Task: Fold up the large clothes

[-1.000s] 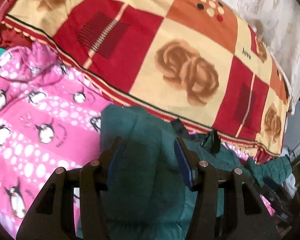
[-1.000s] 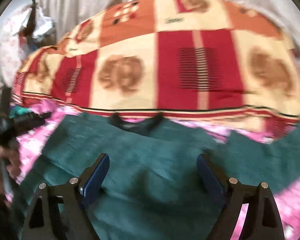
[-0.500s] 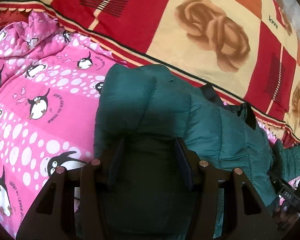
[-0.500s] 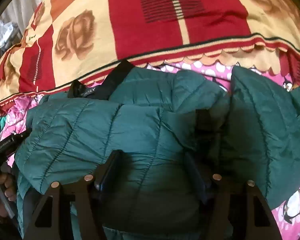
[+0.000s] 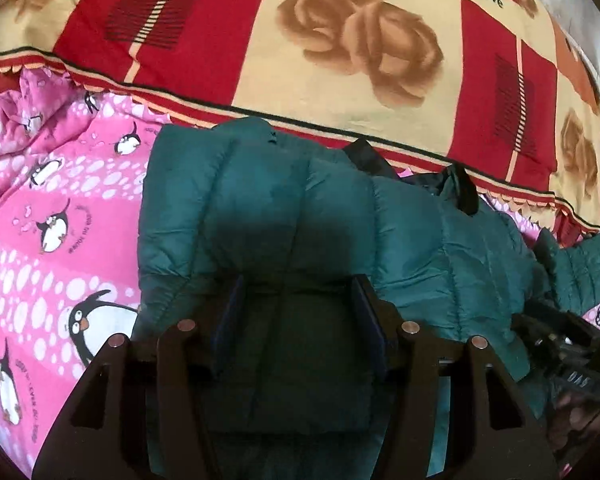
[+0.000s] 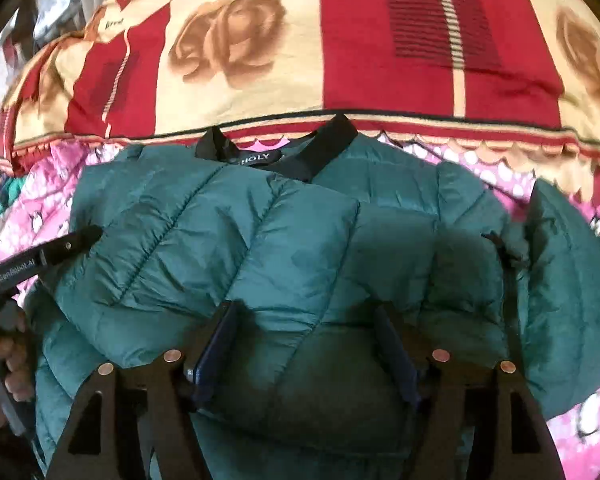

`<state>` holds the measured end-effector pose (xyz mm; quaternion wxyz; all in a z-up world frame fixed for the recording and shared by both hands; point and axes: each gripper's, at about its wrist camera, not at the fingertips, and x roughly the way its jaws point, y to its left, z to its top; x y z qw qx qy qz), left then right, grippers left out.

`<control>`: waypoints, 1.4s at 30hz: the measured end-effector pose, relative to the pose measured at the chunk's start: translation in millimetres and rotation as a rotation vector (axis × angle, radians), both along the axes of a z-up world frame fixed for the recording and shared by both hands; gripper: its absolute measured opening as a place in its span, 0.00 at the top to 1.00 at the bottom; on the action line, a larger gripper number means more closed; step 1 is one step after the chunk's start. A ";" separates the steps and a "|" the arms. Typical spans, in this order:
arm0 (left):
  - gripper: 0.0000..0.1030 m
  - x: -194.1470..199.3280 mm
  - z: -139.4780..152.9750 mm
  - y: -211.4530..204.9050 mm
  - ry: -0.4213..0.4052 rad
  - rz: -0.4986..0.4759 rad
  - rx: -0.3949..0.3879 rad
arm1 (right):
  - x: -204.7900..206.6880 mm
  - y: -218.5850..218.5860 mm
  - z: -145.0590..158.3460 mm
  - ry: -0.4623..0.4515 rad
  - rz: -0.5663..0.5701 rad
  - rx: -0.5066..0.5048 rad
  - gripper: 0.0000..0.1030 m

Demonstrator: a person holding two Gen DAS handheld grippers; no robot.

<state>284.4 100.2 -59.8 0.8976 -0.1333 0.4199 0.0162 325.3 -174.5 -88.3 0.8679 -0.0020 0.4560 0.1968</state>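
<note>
Jaws apart, both grippers | green jacket [image 6: 260, 240] lies between, beneath them

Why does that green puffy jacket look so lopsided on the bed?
The green puffer jacket lies partly folded on the pink penguin blanket: one side is doubled over the front, while a sleeve sprawls off to the right. Its black collar sits crooked. Nothing looks torn or spilled.

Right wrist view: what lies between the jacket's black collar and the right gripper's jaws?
Only the green puffer jacket itself: quilted panels run unbroken from the black collar down to the right gripper, whose jaws stand open.
</note>
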 end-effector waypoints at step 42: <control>0.29 -80.2 18.4 4.5 0.012 0.084 0.237 | -9.2 -395.4 107.1 -0.252 -0.561 0.022 0.78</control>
